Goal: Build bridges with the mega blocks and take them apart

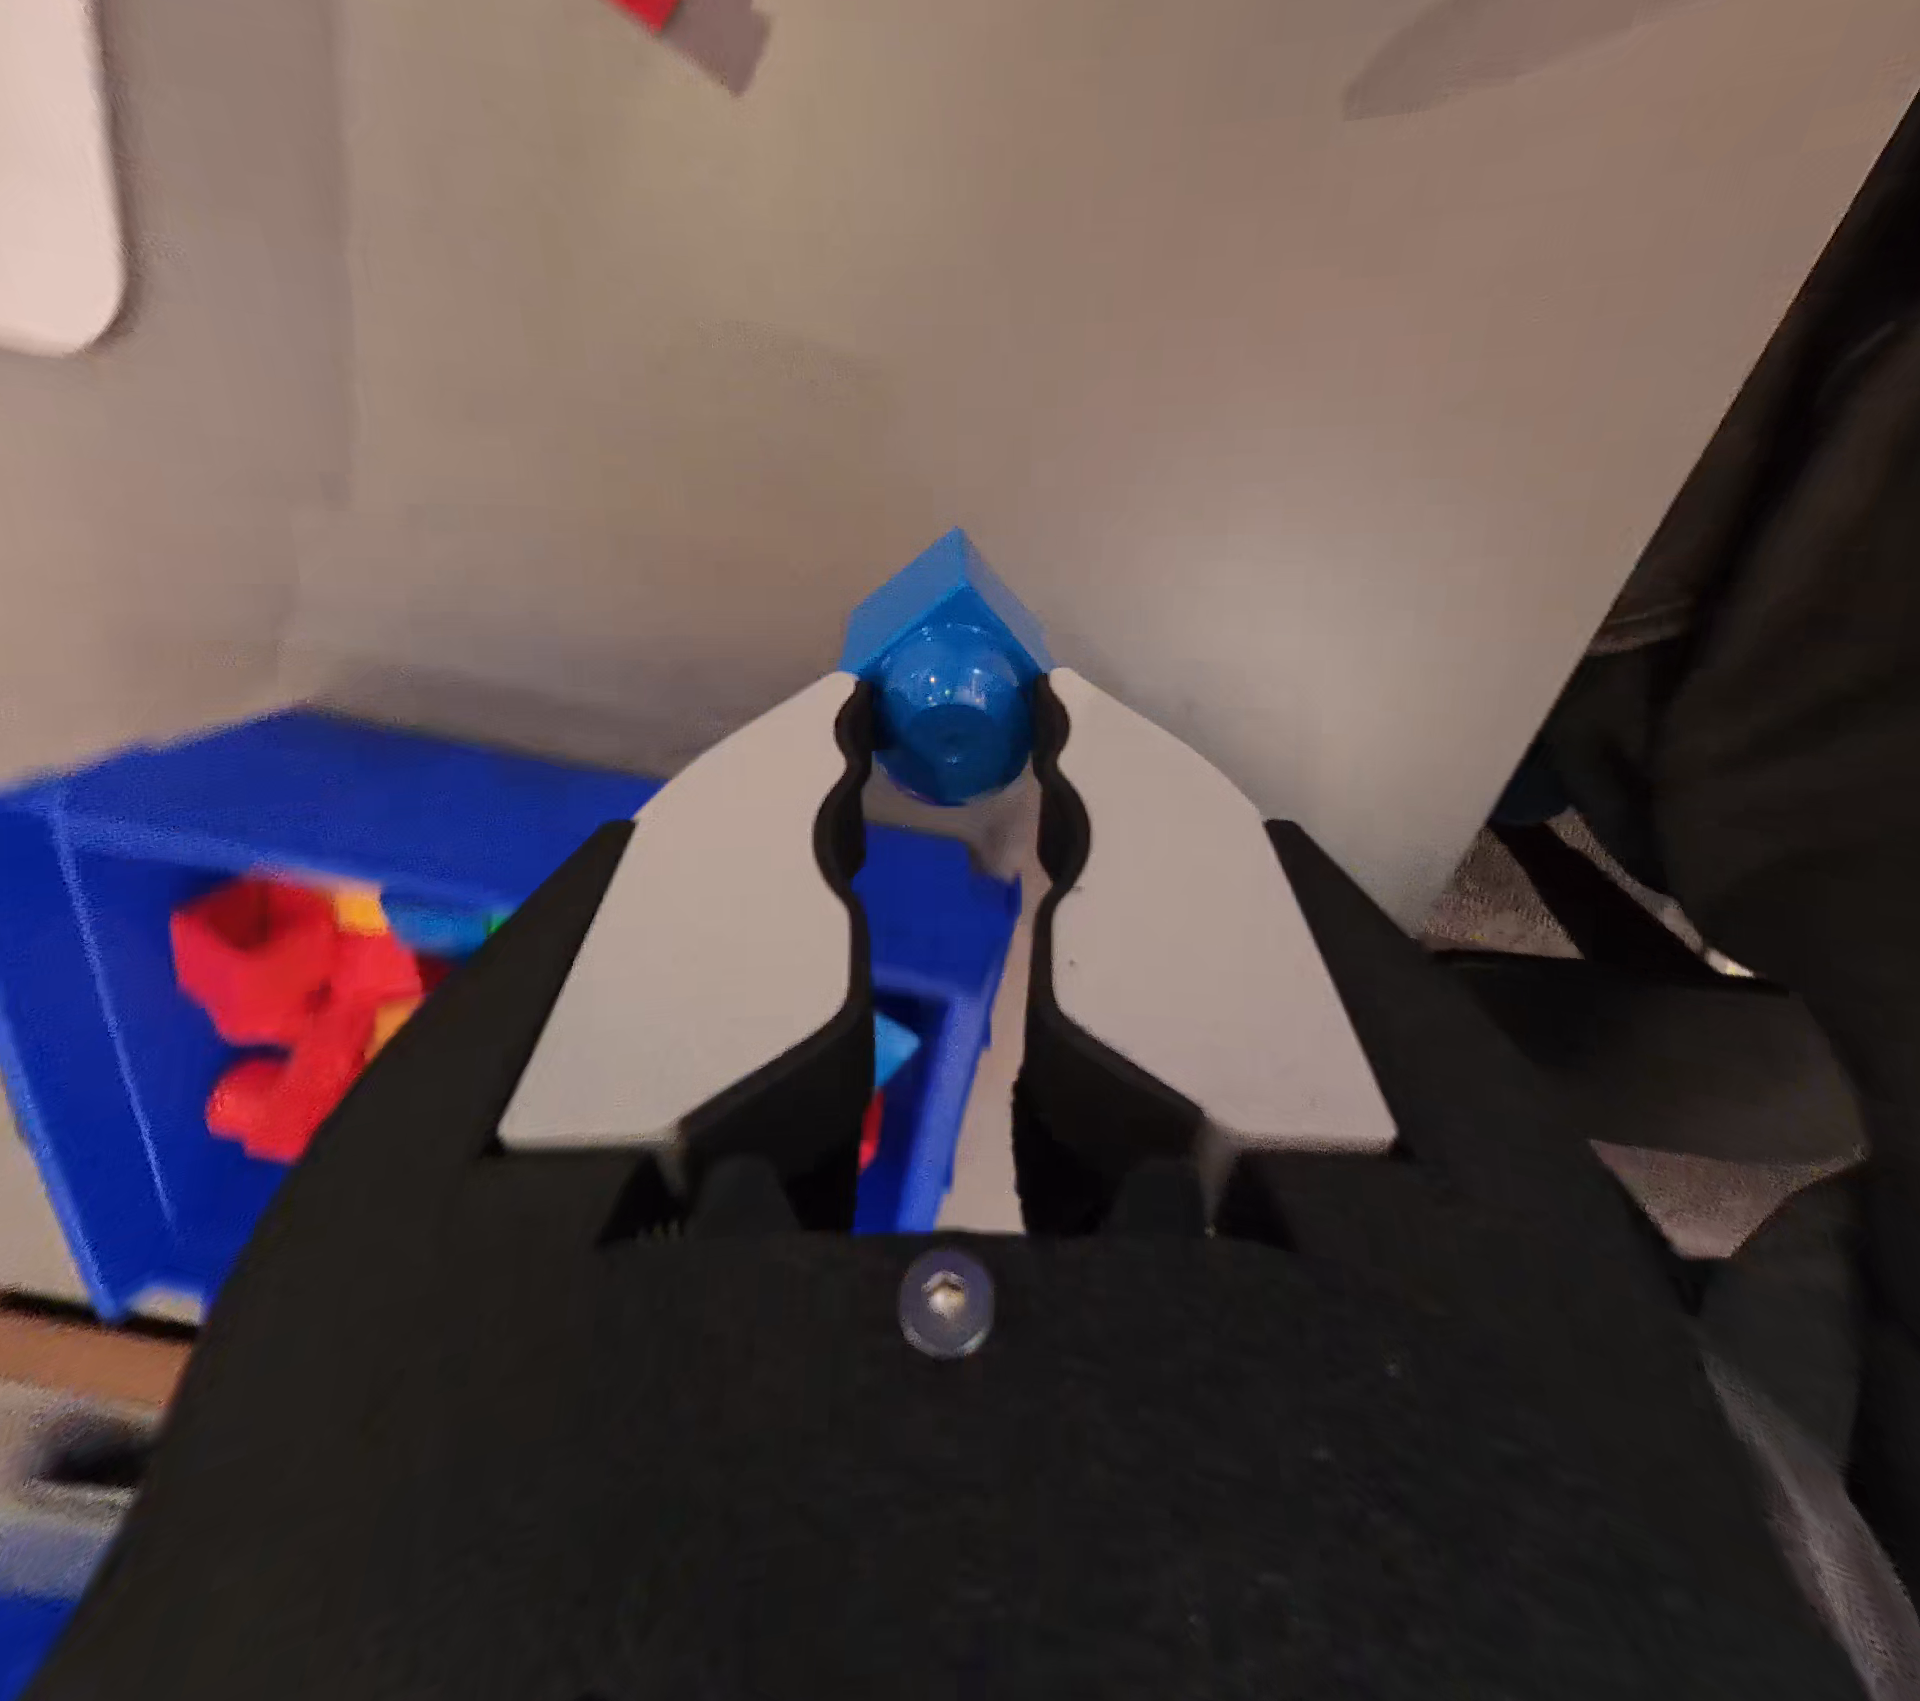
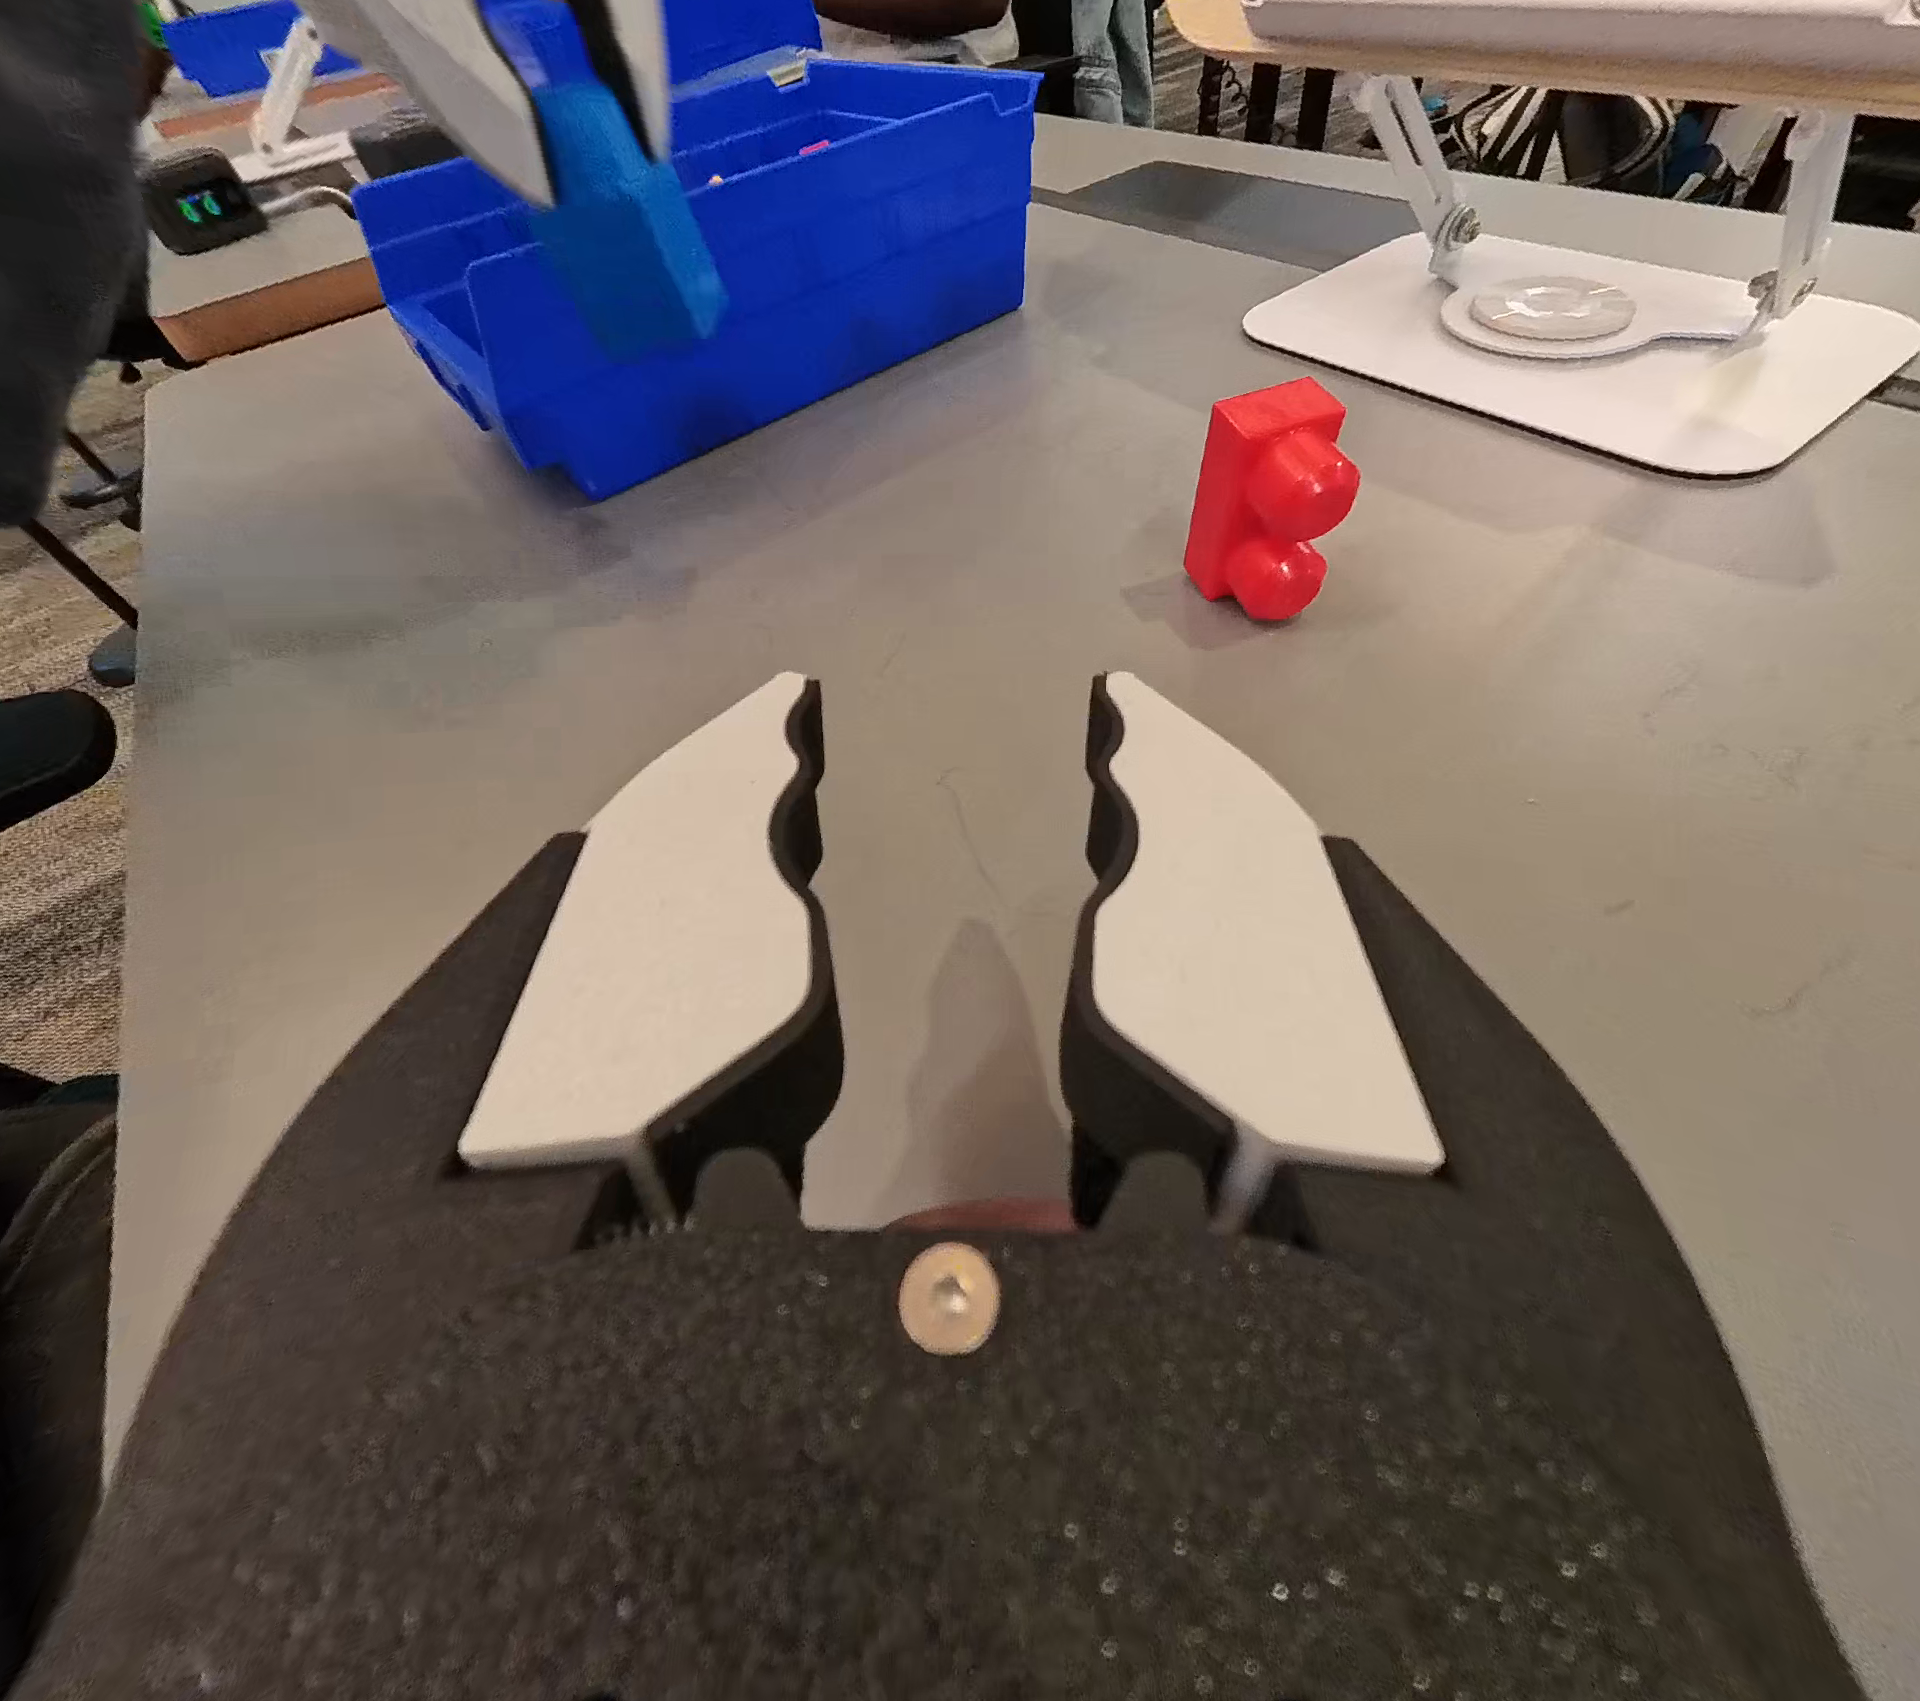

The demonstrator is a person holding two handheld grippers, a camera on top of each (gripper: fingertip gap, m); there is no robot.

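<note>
left gripper [image 1: 951, 716] pinches a blue block [image 1: 951, 664] above the grey table [image 2: 727, 612], near the blue bin [image 2: 831, 249] — set it down stud-up, square. right gripper [image 2: 954, 716] jaws spread, empty — red block [image 2: 1268, 498] lies ahead.

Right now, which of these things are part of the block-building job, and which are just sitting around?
Part of the job:
blue block, held in the left gripper
red block on the table
blue bin of blocks
right gripper, empty

Just around:
white stand
</note>
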